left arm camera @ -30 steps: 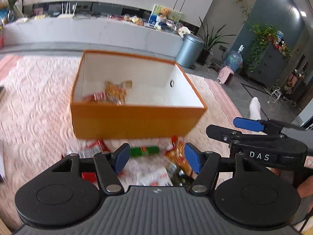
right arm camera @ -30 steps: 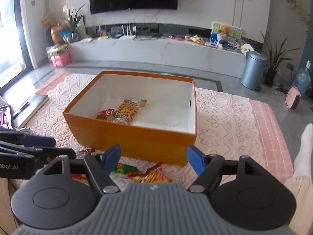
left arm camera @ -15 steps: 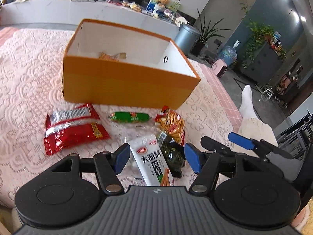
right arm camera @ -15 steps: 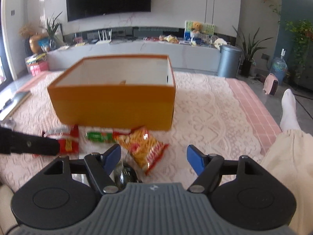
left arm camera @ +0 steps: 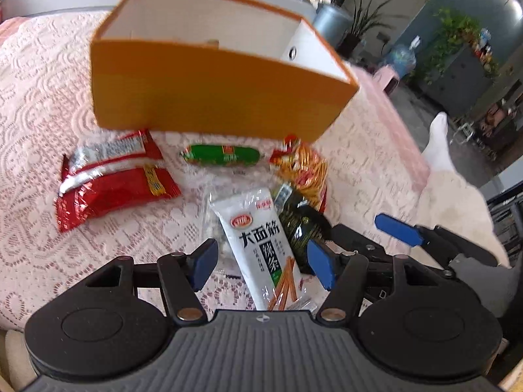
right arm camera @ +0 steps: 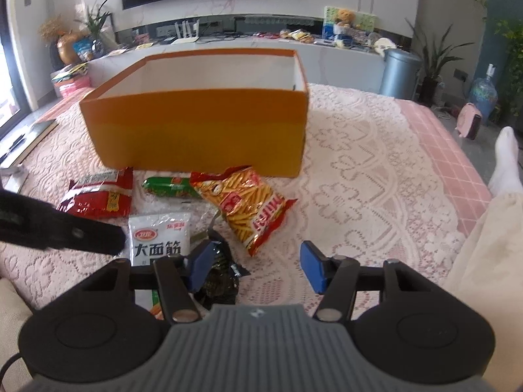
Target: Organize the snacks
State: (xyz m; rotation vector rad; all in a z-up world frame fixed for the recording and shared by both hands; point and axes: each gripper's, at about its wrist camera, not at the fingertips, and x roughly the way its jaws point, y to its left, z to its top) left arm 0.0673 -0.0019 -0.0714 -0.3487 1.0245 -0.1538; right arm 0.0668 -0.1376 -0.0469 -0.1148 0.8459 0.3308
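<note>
Currently the snacks lie loose on the pink lace cover (right arm camera: 376, 163) in front of the orange box (right arm camera: 202, 134), none touching either gripper's pads. The white packet (left arm camera: 258, 248) lies between the pads of the left gripper (left arm camera: 261, 264), whose jaws stand wide and released around it without pressing. A dark green packet (left arm camera: 300, 225) lies just right of the white packet and partly under it; in the right wrist view it sits at the left pad of the right gripper (right arm camera: 258, 268). The right gripper's jaws are closing, with only bare lace visible in most of the gap between them and nothing gripped. The yellow-and-red stick snack bag (right arm camera: 248, 205) lies ahead of the right gripper, near the box's front wall. The green sausage (left arm camera: 222, 156) lies just before that wall, between the stick snack bag and the red packet (left arm camera: 111, 179). The box stands upright and open-topped with a white interior; its high front wall hides nearly all contents from both views. A person's leg in light fabric with a white sock (right arm camera: 506, 163) rests at the right edge of the cover. A grey bin (right arm camera: 398, 72) and potted plants stand well behind the box.
</note>
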